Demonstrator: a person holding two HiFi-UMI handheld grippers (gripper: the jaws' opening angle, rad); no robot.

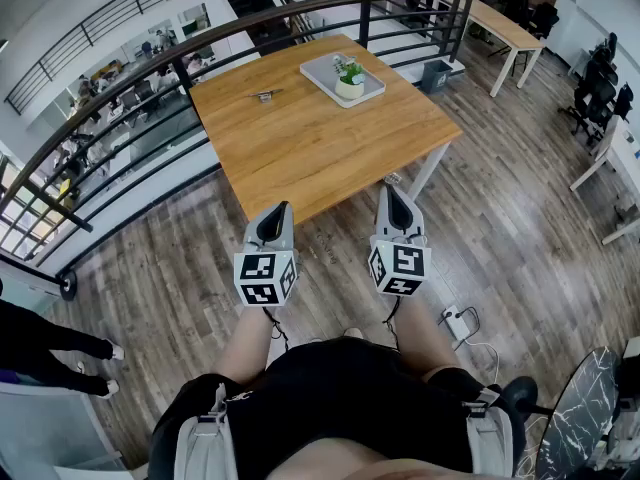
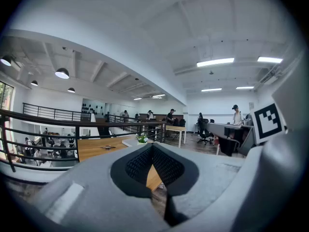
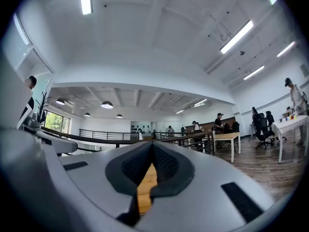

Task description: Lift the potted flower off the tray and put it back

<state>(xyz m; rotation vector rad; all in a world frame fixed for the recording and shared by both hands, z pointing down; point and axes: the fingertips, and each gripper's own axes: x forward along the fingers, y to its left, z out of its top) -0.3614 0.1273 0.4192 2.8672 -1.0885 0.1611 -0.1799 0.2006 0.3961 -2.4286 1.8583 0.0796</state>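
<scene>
Wood fills the middle of the head view: a square light-wood table [image 1: 300, 153] on white legs, standing against a curved dark metal railing [image 1: 120, 83]. At the table's far right corner lies a flat, pale-grey rectangular tray [image 1: 374, 92]. The potted flower [image 1: 350, 84], a small green plant in a round white pot, stands upright on it. A small metallic object [image 1: 265, 95] lies on the table's far left part, well apart from the tray. You hold both tools at the table's near edge, well apart from the flower. Your grey left gripper [image 1: 279, 210] is at the near left and your grey right gripper [image 1: 391, 192] is at the near right corner. Each carries its marker cube towards you.

In the left gripper view, your jaws are clenched. The black ribbed pads meet at their tips with nothing between them. Past the tips, the flower shows on its tray at the far end of the table, just in front of the railing.

In the right gripper view, your jaws are likewise pressed together and empty. Only a strip of the table's wood shows through the slit beneath the pads, and the railing runs behind the table.
</scene>
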